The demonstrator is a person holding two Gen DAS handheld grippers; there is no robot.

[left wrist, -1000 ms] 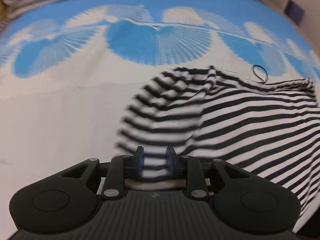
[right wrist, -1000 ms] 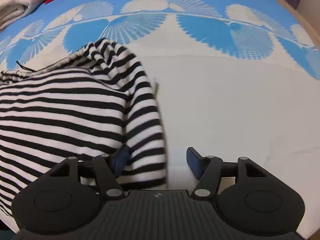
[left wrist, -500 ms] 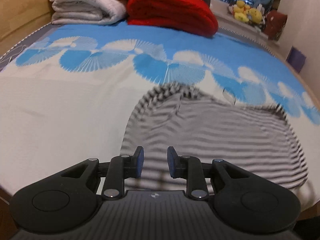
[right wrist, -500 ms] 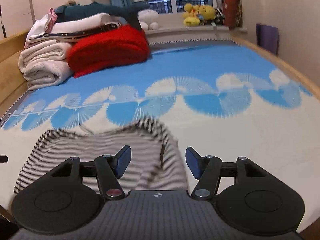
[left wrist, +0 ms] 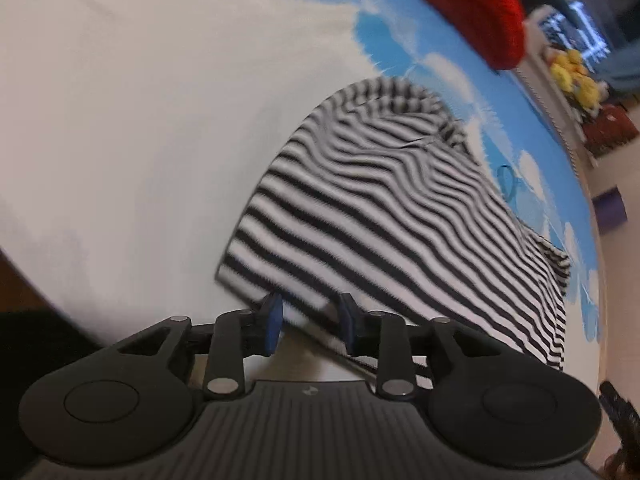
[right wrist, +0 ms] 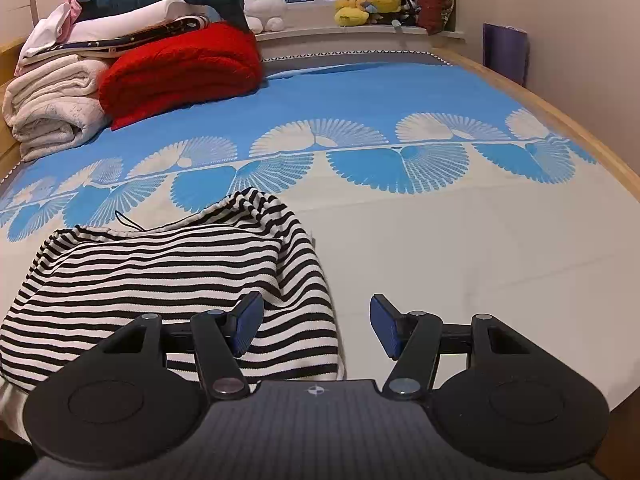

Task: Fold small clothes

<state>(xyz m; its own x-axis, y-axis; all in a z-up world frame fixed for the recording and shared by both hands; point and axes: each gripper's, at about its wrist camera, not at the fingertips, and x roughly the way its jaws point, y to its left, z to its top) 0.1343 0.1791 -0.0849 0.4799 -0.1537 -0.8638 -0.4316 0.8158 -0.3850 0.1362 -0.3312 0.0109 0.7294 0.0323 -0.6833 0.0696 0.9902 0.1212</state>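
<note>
My left claw [left wrist: 307, 322] sits part-open over the top's [right wrist: 168, 276] 6 o'clock hem, right claw [right wrist: 316, 326] wide apart, empty, for regrasping.

The top [right wrist: 168, 280] is striped black and white. The sheet [right wrist: 460, 240] beneath it is cream near the camera and bright blue farther off, with a band of blue and white fan shapes between. The quilt [right wrist: 180, 68] is red, the towels [right wrist: 52, 108] off-white. The plush toys [right wrist: 368, 2] on the sill are yellow. Both the left gripper [left wrist: 310, 322] and right gripper [right wrist: 316, 324] are black with blue pads [right wrist: 248, 326].
</note>
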